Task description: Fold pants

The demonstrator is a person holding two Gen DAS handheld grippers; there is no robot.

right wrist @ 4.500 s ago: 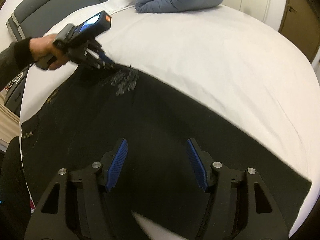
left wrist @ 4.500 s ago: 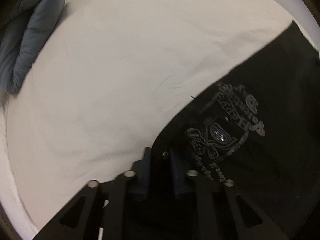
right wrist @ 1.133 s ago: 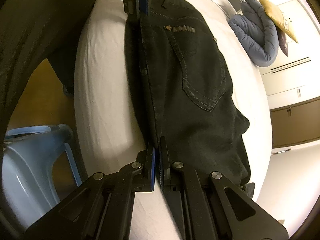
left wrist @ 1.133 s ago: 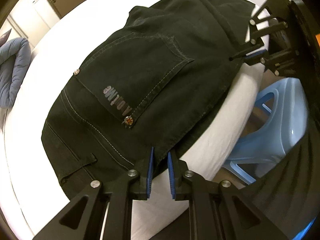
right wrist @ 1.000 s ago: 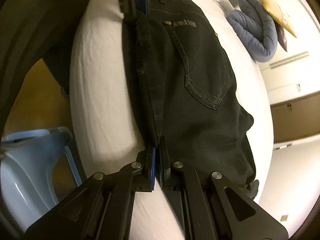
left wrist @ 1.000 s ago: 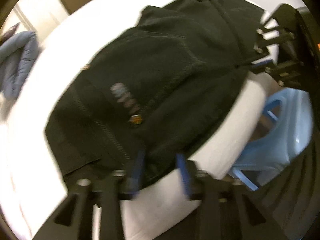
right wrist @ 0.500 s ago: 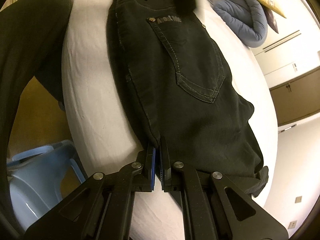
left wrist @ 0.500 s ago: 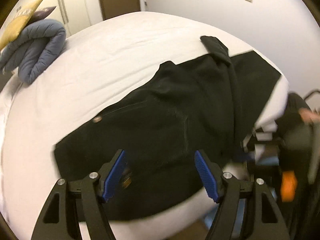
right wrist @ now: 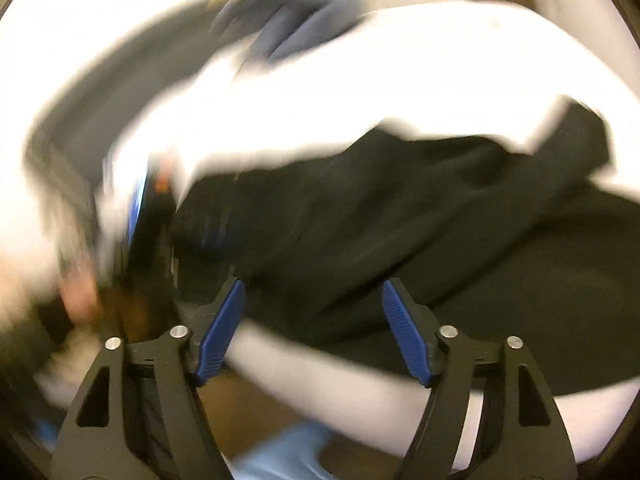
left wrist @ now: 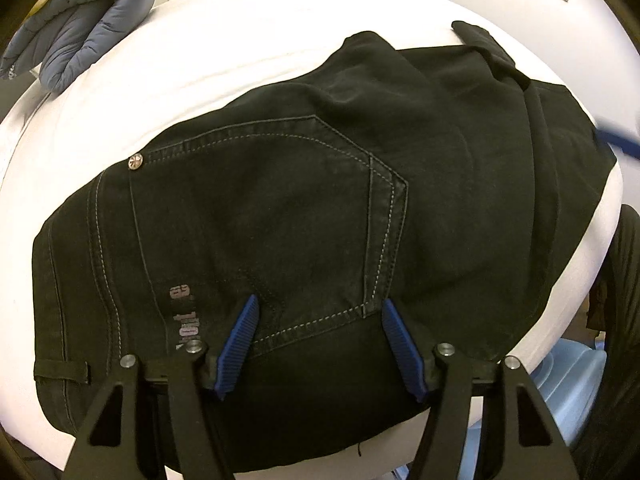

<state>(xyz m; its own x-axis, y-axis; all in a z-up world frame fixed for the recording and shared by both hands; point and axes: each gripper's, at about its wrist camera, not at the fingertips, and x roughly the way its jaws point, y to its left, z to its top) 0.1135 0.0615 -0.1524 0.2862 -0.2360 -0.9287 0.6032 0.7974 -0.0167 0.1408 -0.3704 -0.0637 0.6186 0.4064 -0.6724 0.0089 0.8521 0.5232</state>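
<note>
Black pants lie folded on the white bed, back pocket up, near the bed's edge. My left gripper is open and empty, hovering just above the pocket. My right gripper is open and empty over the pants' near edge. The right wrist view is heavily blurred. A blurred streak of the right gripper's blue pad shows at the far right of the left wrist view. The left gripper's body shows blurred at the left of the right wrist view.
A folded grey-blue duvet lies at the far side of the bed. A light blue plastic stool stands on the floor beside the bed edge. A person's dark-clothed leg is at the right.
Both grippers have let go of the pants and opened. The left gripper has swung over the pocket; the right gripper is moving fast, turned toward the bed.
</note>
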